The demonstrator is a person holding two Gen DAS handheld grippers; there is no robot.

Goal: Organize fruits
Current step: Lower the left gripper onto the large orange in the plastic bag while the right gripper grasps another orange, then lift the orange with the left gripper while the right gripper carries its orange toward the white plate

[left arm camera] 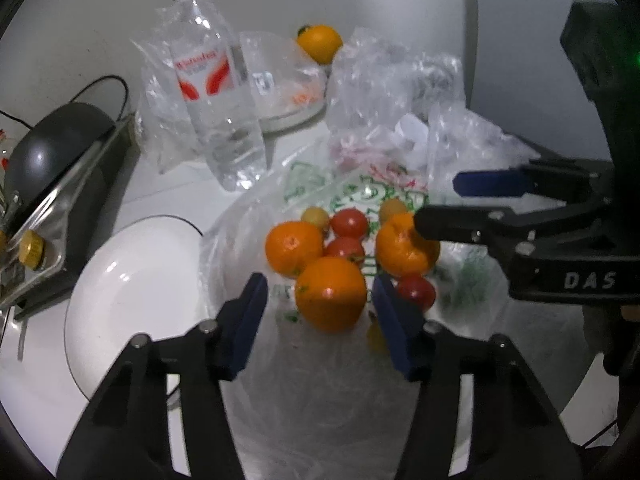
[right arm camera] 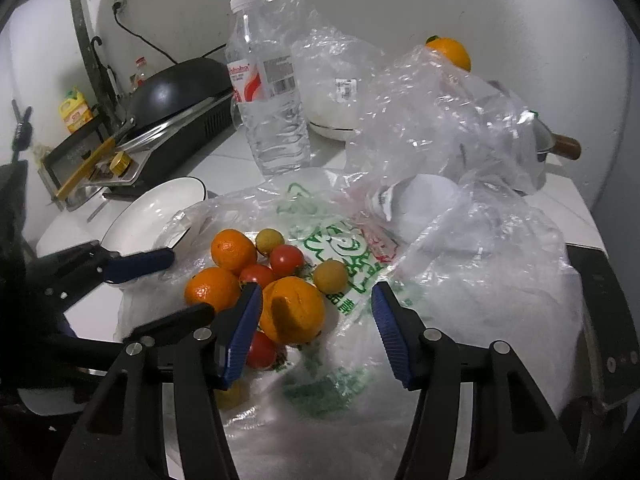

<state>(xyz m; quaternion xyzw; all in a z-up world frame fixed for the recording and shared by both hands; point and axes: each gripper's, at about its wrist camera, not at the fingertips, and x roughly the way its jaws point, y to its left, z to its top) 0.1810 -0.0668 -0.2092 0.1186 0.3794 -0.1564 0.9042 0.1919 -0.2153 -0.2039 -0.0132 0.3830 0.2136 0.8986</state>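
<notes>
A pile of fruit sits on a flat plastic bag point(right arm camera: 352, 264) with green print, on a white counter point(right arm camera: 224, 160).

The left gripper point(left arm camera: 320, 312) hangs low over the pile. Its two blue pads stand apart, one on each side of the nearest orange point(left arm camera: 331, 294). The right pad looks to be right at the orange's skin, but there is a gap on the left side, so the orange is not squeezed.

The right gripper point(right arm camera: 316, 320) comes in from the other side. Its pads are apart too. A dented orange point(right arm camera: 294, 310) sits between them, just beside the left pad (I cannot tell if it touches), and the right pad is clear of it.

Around these two lie more fruit: another orange point(right arm camera: 233, 250) farther back, one more orange point(right arm camera: 212, 290) close to it, some red tomatoes point(right arm camera: 286, 259), and small yellow round fruits point(right arm camera: 330, 276). One tomato point(right arm camera: 262, 350) peeks out from under the dented orange.

A white bowl point(left arm camera: 132, 292) with a dark rim stands just beside the bag, on the left gripper's side. Behind the fruit stands a clear water bottle point(right arm camera: 270, 96) with a white cap. Crumpled clear bags point(right arm camera: 440, 120) are heaped at the back, and a lone orange point(right arm camera: 450, 52) sits up high behind them. A black pan point(right arm camera: 180, 88) rests on a stove off to the side.
</notes>
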